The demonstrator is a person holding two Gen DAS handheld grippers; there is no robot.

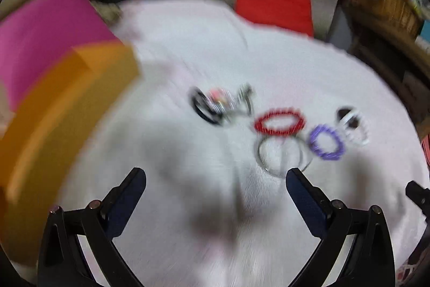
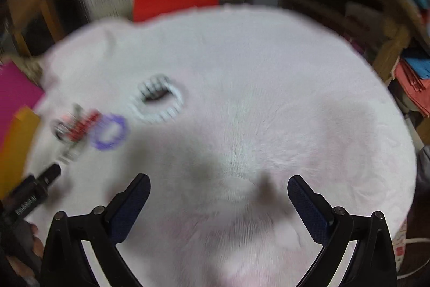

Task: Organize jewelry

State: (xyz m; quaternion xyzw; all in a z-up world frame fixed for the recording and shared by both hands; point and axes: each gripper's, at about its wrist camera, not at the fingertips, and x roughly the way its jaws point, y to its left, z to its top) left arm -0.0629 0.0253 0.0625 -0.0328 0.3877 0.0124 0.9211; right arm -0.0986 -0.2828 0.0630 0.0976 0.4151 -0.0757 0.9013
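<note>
Hovering with spread, empty fingers, left gripper sits nearest the silver ring, just ahead-right; right gripper, also spread, is farther off.

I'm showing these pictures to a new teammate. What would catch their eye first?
Probably the bright bracelets lying on the white fuzzy cloth: a red beaded bracelet beside a purple beaded bracelet, with a white beaded bracelet just past it. Next, the big pink box and orange box at the left edge. Both tools are open and empty.
</note>
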